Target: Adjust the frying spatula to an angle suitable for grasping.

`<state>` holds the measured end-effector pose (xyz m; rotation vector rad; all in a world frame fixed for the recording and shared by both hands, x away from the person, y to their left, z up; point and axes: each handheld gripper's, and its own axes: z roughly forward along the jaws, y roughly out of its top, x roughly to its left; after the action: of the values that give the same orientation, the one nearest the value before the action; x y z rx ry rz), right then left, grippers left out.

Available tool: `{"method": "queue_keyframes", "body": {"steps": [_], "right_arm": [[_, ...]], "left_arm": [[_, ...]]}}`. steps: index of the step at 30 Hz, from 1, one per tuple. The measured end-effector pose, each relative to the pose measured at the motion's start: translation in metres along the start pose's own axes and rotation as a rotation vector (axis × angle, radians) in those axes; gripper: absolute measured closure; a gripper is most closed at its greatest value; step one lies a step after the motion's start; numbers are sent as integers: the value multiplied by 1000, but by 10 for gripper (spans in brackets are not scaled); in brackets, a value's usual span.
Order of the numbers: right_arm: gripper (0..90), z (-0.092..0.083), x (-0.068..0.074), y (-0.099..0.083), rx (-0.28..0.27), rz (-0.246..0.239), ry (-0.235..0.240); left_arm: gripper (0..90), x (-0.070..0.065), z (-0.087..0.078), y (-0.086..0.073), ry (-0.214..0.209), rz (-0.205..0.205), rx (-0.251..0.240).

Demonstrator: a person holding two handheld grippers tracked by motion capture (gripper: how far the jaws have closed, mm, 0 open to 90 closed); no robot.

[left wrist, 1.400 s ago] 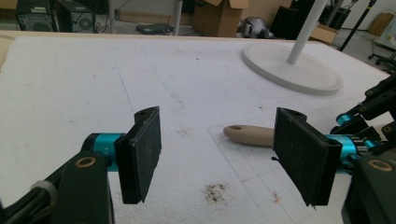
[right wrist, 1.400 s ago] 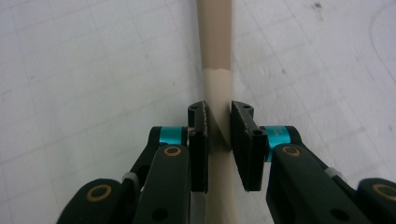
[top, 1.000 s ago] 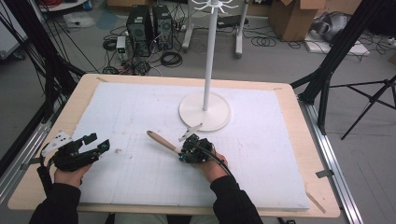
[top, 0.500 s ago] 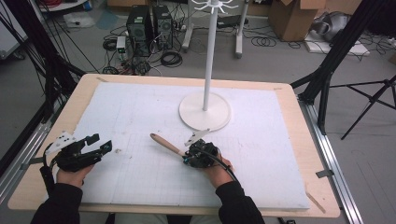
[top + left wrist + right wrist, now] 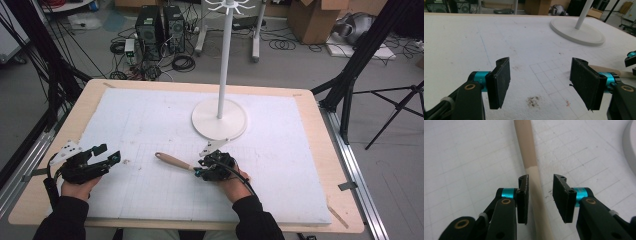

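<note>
Your right gripper [image 5: 197, 172] sits low on the white mat [image 5: 150, 115], its jaws partly open and straddling the wooden utensil [image 5: 173, 161] without clamping it; in the right gripper view the left pad touches or nearly touches the pale shaft [image 5: 534, 185], with a clear gap on the other side. The utensil lies flat on the mat, its handle pointing to about ten o'clock from that gripper. The white stand's round base [image 5: 219, 119] is near, at roughly one o'clock. Your left gripper [image 5: 107, 155] rests at the mat's eight o'clock edge, jaws wide apart and holding nothing.
</note>
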<state>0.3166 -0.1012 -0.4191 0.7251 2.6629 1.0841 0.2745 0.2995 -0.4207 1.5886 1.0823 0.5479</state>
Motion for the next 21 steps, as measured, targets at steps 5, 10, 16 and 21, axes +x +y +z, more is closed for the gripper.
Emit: {"method": "queue_keyframes", "body": {"steps": [5, 10, 16, 21], "right_arm": [[595, -12, 4, 1, -38, -15, -10], [535, -33, 5, -2, -69, -18, -35], [340, -66, -1, -21, -131, 21, -110], [233, -87, -7, -40, -185, 36, -153]], "left_arm": [[331, 0, 0, 0, -2, 5, 2], [330, -1, 1, 0, -10, 6, 3], [315, -2, 1, 0, -36, 3, -10], [228, -4, 3, 1, -75, -1, -34]]}}
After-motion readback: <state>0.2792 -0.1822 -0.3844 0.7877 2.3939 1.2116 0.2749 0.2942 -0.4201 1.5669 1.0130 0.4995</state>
